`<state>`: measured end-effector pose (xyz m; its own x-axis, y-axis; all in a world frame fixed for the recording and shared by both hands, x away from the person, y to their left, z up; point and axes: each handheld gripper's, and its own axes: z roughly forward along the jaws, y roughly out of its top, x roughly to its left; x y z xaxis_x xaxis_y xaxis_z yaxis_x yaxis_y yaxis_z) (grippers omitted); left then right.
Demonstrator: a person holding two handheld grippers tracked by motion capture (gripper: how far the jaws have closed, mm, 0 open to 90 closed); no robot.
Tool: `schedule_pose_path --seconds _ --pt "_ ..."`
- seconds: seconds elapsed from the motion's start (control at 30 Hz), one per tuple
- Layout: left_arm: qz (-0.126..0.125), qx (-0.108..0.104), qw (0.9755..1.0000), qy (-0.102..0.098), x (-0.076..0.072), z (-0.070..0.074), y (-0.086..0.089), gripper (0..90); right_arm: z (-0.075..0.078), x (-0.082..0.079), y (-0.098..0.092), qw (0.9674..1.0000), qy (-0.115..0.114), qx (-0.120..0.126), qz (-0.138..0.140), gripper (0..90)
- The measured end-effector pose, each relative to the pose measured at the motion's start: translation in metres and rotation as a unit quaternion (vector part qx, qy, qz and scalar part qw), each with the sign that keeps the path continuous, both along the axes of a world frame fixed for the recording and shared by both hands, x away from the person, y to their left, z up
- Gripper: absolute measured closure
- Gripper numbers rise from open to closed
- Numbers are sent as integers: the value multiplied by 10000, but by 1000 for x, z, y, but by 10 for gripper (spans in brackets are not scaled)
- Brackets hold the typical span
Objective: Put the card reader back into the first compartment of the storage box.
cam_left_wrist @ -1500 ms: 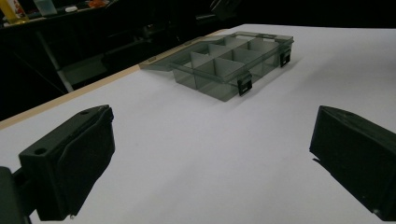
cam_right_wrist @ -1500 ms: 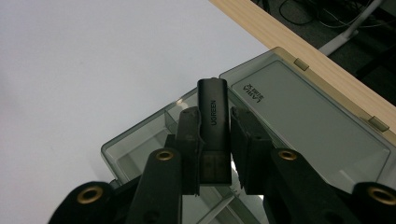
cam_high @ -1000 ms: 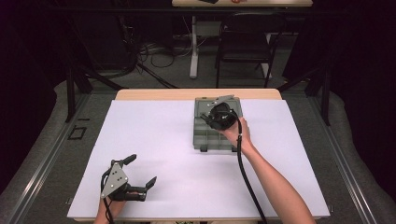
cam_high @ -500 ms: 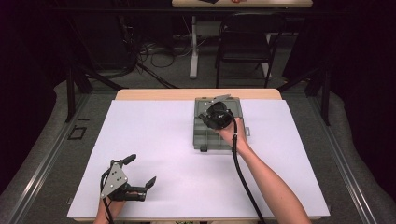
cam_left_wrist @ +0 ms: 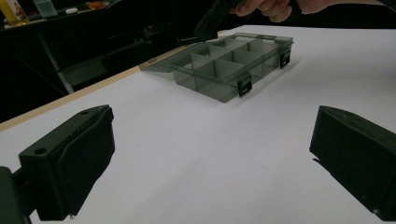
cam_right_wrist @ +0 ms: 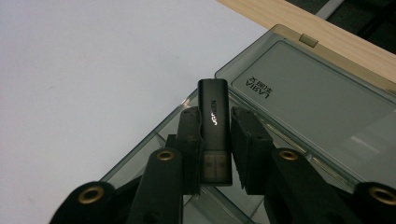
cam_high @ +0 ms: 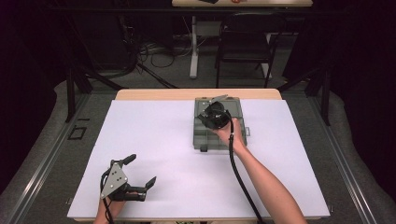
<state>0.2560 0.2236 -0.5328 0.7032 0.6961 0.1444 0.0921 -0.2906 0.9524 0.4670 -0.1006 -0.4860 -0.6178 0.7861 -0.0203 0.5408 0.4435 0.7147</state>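
Note:
My right gripper [cam_right_wrist: 215,117] is shut on a black USB stick [cam_right_wrist: 214,140], which stands upright between the pads with its cap end pointing away. It hangs over a smoke-grey compartment box [cam_high: 203,138] at the far middle of the table. The box's lid [cam_right_wrist: 322,100] lies open and flat behind it. In the high view the right gripper [cam_high: 213,115] is above the box's far half. My left gripper [cam_high: 143,169] rests near the table's front left, open with nothing between its jaws. From the left gripper view the box [cam_left_wrist: 224,70] and its dividers sit well ahead.
A white sheet [cam_high: 163,135] covers the tabletop, with a wooden edge [cam_high: 154,94] showing at the back. A chair [cam_high: 243,46] and cables stand on the floor beyond the table. The right gripper's cable [cam_high: 238,172] trails along the forearm.
The right gripper has edged slightly to the left over the box with the stick still in it. The left gripper has stayed where it was.

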Motion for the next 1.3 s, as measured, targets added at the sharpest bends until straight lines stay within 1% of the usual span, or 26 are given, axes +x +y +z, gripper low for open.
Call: schedule_pose_path --seconds 0.2,0.3,0.37,0.57,0.63,0.77,0.87,0.93,1.03,1.13,1.2,1.23,1.27,1.3 --pt "-2 -1 10000 -7 0 0 0 1 -3 1 5 9999 65 -57 -58 738" --pt "2 -7 10000 8 0 0 1 1 -4 2 6 9999 60 -37 -74 737" --pt "-12 -1 10000 7 0 0 0 1 -5 4 7 9999 88 -78 -93 738" --pt "-18 5 10000 -16 0 0 0 1 -8 7 10 9998 110 -90 -165 737" --pt "-6 -31 10000 -3 -1 0 0 1 -9 7 11 9997 129 -92 -185 737" --pt "-13 1 10000 -11 0 0 0 1 -12 10 14 9995 172 -101 -240 737" --pt "-12 -29 10000 -2 0 0 0 1 -13 11 15 9994 195 -100 -286 737" --pt "-19 -3 10000 -3 0 0 0 1 -14 12 15 9992 212 -95 -317 737" --pt "-20 -15 10000 -10 0 0 0 1 -14 14 16 9992 230 -29 -321 722" --pt "-25 2 10000 -10 0 0 1 1 -15 15 14 9990 327 80 -300 543" --pt "-16 -17 10000 12 0 0 1 1 -14 15 11 9989 371 145 -266 472" --pt "-22 -25 10000 1 0 0 1 1 -11 14 7 9986 418 241 -229 385" --pt "-22 -25 10000 1 0 0 1 1 -11 14 7 9986 418 241 -229 385" --pt "-20 -28 10000 -4 -1 0 0 1 -10 13 5 9985 454 261 -142 334"
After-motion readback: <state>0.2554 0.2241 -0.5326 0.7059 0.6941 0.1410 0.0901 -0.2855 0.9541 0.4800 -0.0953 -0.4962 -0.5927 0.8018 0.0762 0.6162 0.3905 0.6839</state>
